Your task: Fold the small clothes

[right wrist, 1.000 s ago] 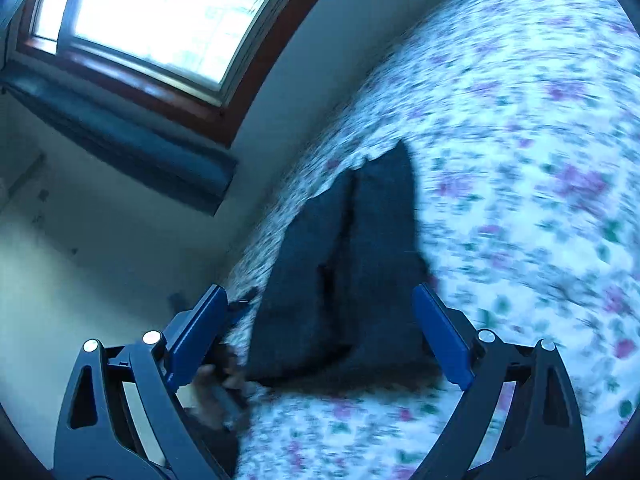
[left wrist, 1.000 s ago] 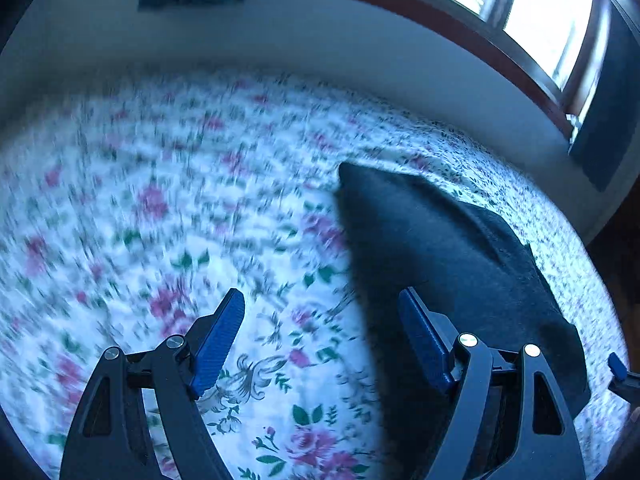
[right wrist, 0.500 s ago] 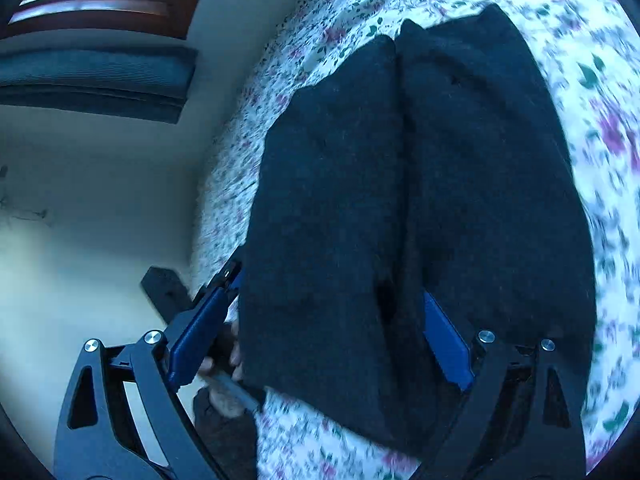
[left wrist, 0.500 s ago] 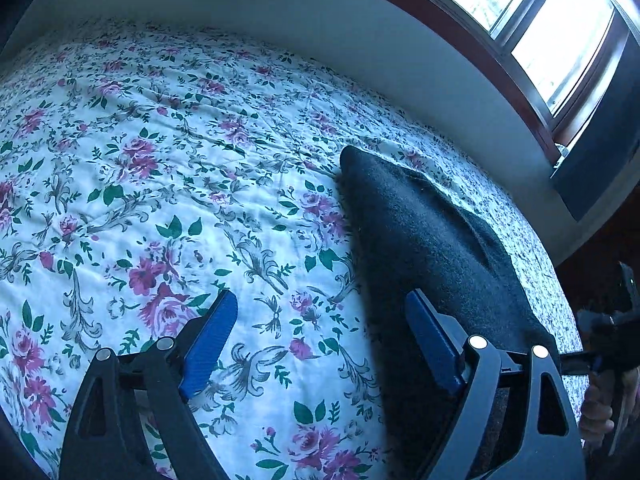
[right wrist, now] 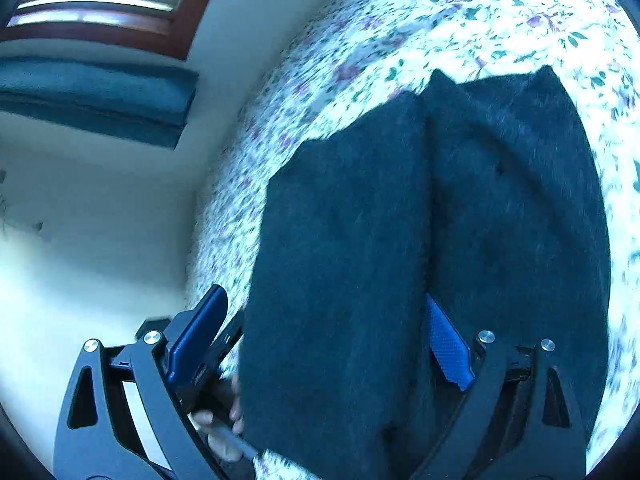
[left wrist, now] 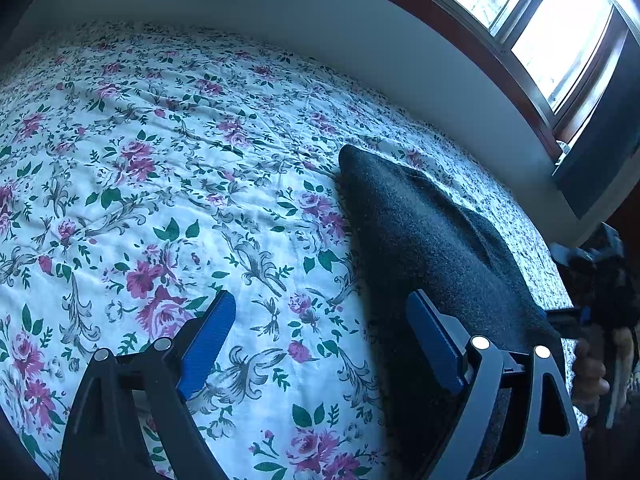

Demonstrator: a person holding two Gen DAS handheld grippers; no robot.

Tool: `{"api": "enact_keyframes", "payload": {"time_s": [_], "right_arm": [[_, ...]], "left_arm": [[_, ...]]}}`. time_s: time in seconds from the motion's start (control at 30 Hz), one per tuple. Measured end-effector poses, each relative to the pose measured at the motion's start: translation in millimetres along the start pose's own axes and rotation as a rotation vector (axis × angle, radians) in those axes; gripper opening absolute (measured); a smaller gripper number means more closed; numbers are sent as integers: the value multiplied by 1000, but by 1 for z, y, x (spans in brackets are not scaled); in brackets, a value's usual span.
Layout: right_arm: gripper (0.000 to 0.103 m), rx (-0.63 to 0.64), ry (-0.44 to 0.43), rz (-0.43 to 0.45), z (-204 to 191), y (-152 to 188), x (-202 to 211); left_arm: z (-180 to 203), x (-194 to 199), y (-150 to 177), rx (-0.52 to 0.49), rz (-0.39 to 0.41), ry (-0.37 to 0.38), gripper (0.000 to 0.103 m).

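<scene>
Dark garment [right wrist: 420,240] lies folded lengthwise on bed [left wrist: 160,160]; further folds remain. Left claw [left wrist: 320,344] and right claw [right wrist: 324,344] spread, gripping nothing.

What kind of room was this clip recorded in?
Most likely a bedroom. A wide floral bedspread covers what looks like a bed set against a plain wall, a wood-framed window sits above it, and a dark garment lies on the cover for folding.
</scene>
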State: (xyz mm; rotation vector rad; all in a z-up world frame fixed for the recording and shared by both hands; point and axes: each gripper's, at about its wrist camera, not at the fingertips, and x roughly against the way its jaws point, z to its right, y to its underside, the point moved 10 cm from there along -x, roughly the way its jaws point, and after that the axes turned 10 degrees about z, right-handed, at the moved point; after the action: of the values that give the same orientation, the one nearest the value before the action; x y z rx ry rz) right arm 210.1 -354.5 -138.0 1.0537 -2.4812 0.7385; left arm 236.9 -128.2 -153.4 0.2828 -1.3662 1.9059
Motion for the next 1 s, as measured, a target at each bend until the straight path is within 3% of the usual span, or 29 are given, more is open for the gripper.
{"api": "enact_keyframes", "payload": {"time_s": [0.17, 0.23, 0.3, 0.43, 0.5, 0.57, 0.83, 1.0], "right_arm": [[91, -43, -36, 14, 11, -21, -18], [78, -30, -32, 15, 11, -27, -22], [59, -35, -12, 7, 18, -31, -26], [39, -53, -11, -2, 26, -35, -33], [19, -61, -14, -1, 27, -36, -35], [11, -52, -9, 13, 27, -36, -33], [9, 125, 15, 182, -5, -49, 11], [8, 130, 93, 235, 17, -59, 39]], "left_arm": [[0, -1, 0, -1, -1, -2, 86], [1, -1, 0, -5, 0, -3, 87], [1, -1, 0, -7, -3, -2, 87], [2, -1, 0, -12, -2, -3, 87], [2, -1, 0, -13, -2, -4, 87], [3, -1, 0, -13, -2, -4, 87], [3, -1, 0, -13, -2, -5, 87], [4, 0, 0, -13, -1, -4, 87]]}}
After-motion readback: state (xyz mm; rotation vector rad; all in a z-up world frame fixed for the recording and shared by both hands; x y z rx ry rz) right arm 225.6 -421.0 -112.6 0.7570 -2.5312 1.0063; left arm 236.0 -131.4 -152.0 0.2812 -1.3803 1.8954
